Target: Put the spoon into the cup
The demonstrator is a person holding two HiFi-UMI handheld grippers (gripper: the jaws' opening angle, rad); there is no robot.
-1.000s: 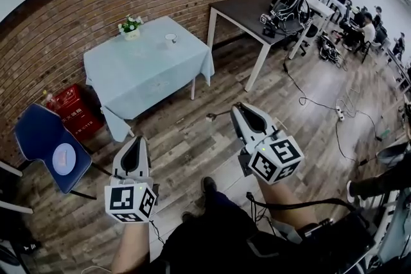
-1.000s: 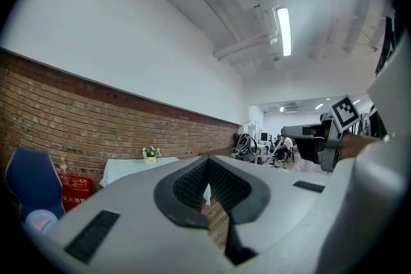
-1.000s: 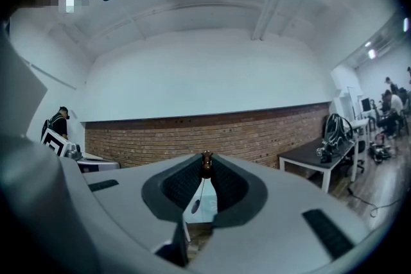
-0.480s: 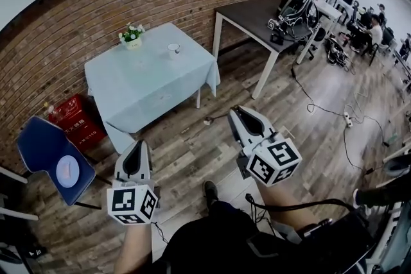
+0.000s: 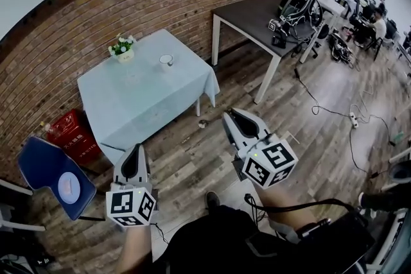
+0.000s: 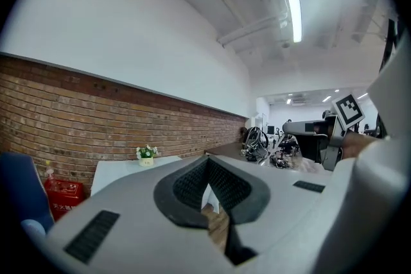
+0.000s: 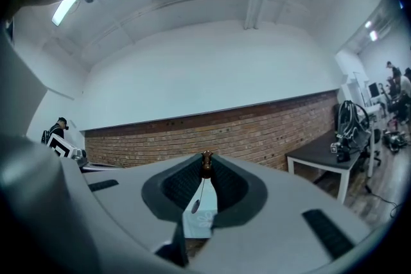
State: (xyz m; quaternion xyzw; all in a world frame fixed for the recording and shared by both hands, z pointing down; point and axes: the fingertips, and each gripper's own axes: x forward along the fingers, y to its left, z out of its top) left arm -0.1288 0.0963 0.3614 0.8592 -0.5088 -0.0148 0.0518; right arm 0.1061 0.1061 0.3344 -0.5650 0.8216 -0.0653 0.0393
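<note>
The white cup (image 5: pixel 166 60) stands near the far edge of the table with the light-blue cloth (image 5: pixel 144 96), next to a small flower pot (image 5: pixel 122 48). My right gripper (image 5: pixel 228 116) is held level over the wooden floor, short of the table, shut on the spoon (image 7: pixel 196 205). Its brown handle end is pinched at the fingertips and its bowl hangs below. In the head view the spoon (image 5: pixel 201 124) dangles at the gripper's tip. My left gripper (image 5: pixel 133 151) is level beside it, shut and holding nothing. In the left gripper view the flower pot (image 6: pixel 146 157) shows ahead.
A blue chair (image 5: pixel 45 167) with a white disc on it and a red crate (image 5: pixel 69 131) stand left of the table. A dark table (image 5: pixel 257 13) with a backpack (image 5: pixel 300 3) is to the right. Cables (image 5: pixel 321 106) trail over the floor. People sit at desks far right.
Both grippers have moved together across the floor toward the cloth-covered table, which now looks nearer. The spoon stays pinched in the right gripper.
</note>
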